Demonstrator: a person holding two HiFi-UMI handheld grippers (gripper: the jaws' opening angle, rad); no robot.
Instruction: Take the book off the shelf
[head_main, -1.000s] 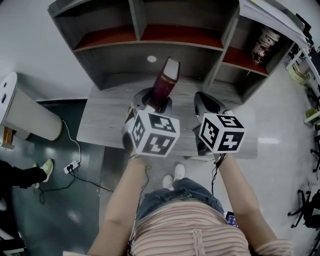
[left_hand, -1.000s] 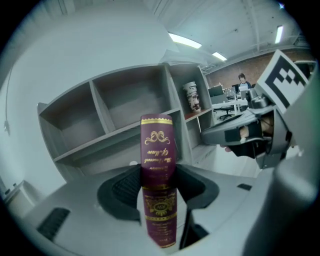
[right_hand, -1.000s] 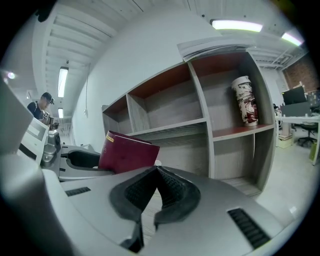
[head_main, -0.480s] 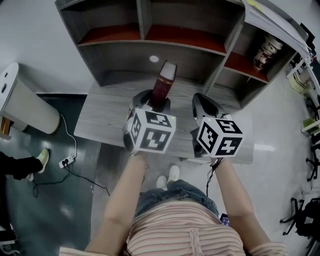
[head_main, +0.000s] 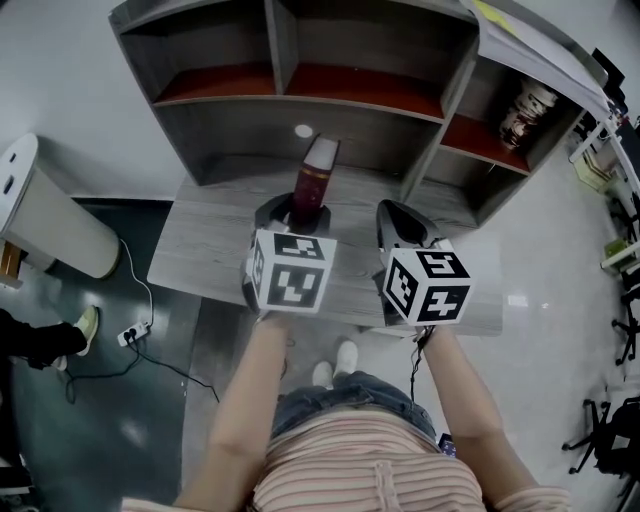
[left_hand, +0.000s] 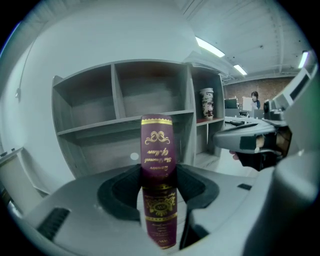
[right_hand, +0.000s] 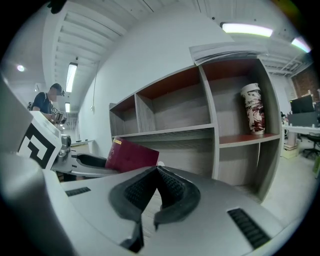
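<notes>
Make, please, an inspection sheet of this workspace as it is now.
Surface: grey wood-grain desk.
Job's things: dark red book outside the compartments of the shelf unit, held over the desk.
Clutter: patterned cup in the right compartment.
Grippers: left gripper shut on the book; right gripper shut, empty.
Cables: power strip with cable on the floor.
Surroundings: white cylindrical unit; a bystander's shoe.

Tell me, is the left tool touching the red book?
Touching. The left gripper view shows the left tool shut on the maroon book, its dark pads pressed against both covers, spine facing the camera.
</notes>
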